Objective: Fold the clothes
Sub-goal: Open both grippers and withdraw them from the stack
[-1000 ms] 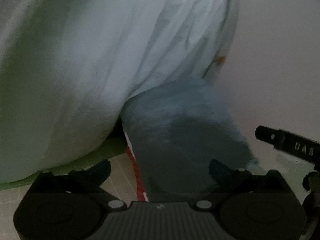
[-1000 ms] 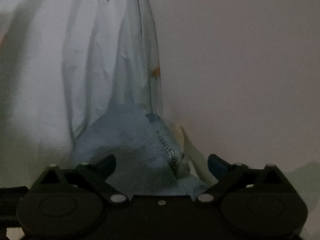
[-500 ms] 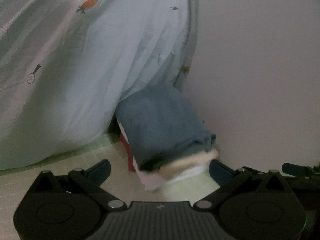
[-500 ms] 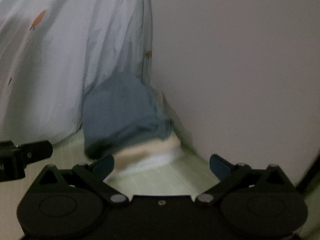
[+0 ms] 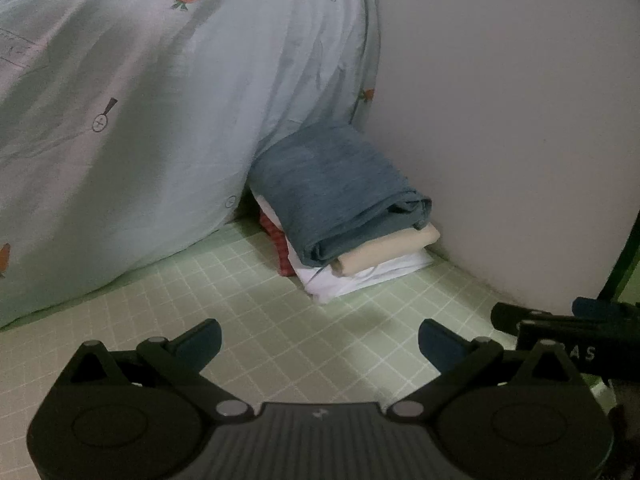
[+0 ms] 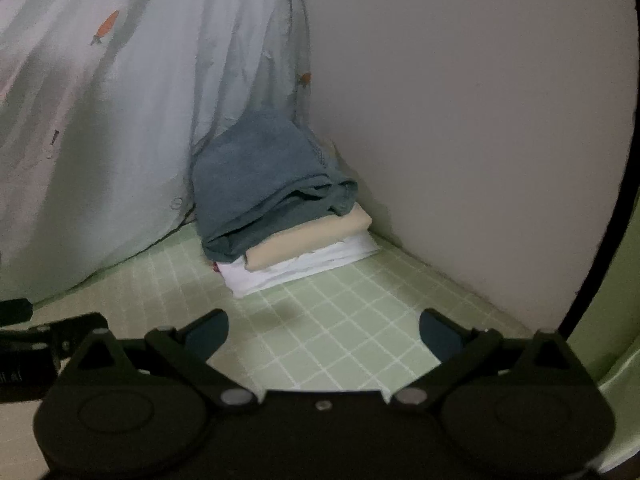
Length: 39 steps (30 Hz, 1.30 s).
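Observation:
A folded blue-grey garment (image 5: pixel 336 188) (image 6: pixel 260 184) tops a small stack in the corner, over a beige piece (image 5: pixel 392 248) (image 6: pixel 312 244), a white piece (image 5: pixel 360 276) (image 6: pixel 304 268) and a red checked piece (image 5: pixel 276 240). My left gripper (image 5: pixel 318 338) hovers open, well short of the stack, with nothing between its fingers. In the right wrist view my right gripper (image 6: pixel 324 330) is likewise open and empty, back from the stack. The right gripper's body (image 5: pixel 568 332) shows at the right edge of the left wrist view.
A pale blue quilt with carrot prints (image 5: pixel 140 120) (image 6: pixel 100 120) bulges on the left against the stack. A plain wall (image 5: pixel 500 120) (image 6: pixel 460 120) closes the right side. The surface is a green checked sheet (image 5: pixel 280 320) (image 6: pixel 328 304).
Both grippers have pulled back from the stack: a second ago the blue-grey garment filled the space between their fingers, now it lies on the pile with a stretch of sheet between.

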Each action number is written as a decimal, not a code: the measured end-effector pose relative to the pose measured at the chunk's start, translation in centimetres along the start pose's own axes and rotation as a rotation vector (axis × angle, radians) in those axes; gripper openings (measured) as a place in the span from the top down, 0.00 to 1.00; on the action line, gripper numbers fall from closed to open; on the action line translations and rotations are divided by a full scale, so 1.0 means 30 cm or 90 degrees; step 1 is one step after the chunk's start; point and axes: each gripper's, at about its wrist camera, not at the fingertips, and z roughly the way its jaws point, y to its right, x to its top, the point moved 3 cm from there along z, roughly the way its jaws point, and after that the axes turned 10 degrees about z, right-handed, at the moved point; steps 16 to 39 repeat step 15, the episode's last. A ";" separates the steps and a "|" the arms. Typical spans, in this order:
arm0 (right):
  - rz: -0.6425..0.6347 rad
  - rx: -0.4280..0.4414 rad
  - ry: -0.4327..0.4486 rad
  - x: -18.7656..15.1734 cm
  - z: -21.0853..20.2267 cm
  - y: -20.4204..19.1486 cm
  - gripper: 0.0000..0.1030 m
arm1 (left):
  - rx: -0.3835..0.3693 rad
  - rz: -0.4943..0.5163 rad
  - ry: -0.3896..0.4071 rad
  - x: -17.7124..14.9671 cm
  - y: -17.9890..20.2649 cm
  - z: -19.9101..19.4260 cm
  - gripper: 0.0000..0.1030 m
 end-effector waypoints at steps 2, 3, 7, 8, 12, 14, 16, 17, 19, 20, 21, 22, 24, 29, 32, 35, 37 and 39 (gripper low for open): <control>-0.003 0.004 0.000 -0.007 0.000 -0.014 0.00 | 0.002 0.004 0.007 -0.007 -0.007 -0.020 0.00; -0.004 0.005 -0.001 -0.009 -0.002 -0.020 0.00 | 0.004 0.007 0.011 -0.011 -0.010 -0.029 0.00; -0.007 0.010 0.004 -0.012 -0.013 -0.035 0.00 | 0.008 0.009 0.017 -0.013 -0.020 -0.049 0.00; -0.007 0.009 0.005 -0.013 -0.017 -0.039 0.00 | 0.009 0.010 0.019 -0.013 -0.021 -0.052 0.00; -0.009 0.011 0.005 -0.016 -0.024 -0.049 0.00 | 0.008 0.008 0.022 -0.013 -0.026 -0.063 0.00; -0.006 0.011 0.003 -0.016 -0.026 -0.052 0.00 | 0.005 0.007 0.023 -0.014 -0.027 -0.068 0.00; -0.004 0.011 0.002 -0.015 -0.027 -0.054 0.00 | 0.002 0.005 0.023 -0.015 -0.029 -0.068 0.00; -0.004 0.011 0.002 -0.015 -0.027 -0.054 0.00 | 0.002 0.005 0.023 -0.015 -0.029 -0.068 0.00; -0.004 0.011 0.002 -0.015 -0.027 -0.054 0.00 | 0.002 0.005 0.023 -0.015 -0.029 -0.068 0.00; -0.004 0.011 0.002 -0.015 -0.027 -0.054 0.00 | 0.002 0.005 0.023 -0.015 -0.029 -0.068 0.00; -0.004 0.011 0.002 -0.015 -0.027 -0.054 0.00 | 0.002 0.005 0.023 -0.015 -0.029 -0.068 0.00; -0.004 0.011 0.002 -0.015 -0.027 -0.054 0.00 | 0.002 0.005 0.023 -0.015 -0.029 -0.068 0.00; -0.004 0.011 0.002 -0.015 -0.027 -0.054 0.00 | 0.002 0.005 0.023 -0.015 -0.029 -0.068 0.00; -0.004 0.011 0.002 -0.015 -0.027 -0.054 0.00 | 0.002 0.005 0.023 -0.015 -0.029 -0.068 0.00; -0.004 0.011 0.002 -0.015 -0.027 -0.054 0.00 | 0.002 0.005 0.023 -0.015 -0.029 -0.068 0.00; -0.004 0.011 0.002 -0.015 -0.027 -0.054 0.00 | 0.002 0.005 0.023 -0.015 -0.029 -0.068 0.00; -0.004 0.011 0.002 -0.015 -0.027 -0.054 0.00 | 0.002 0.005 0.023 -0.015 -0.029 -0.068 0.00; -0.004 0.011 0.002 -0.015 -0.027 -0.054 0.00 | 0.002 0.005 0.023 -0.015 -0.029 -0.068 0.00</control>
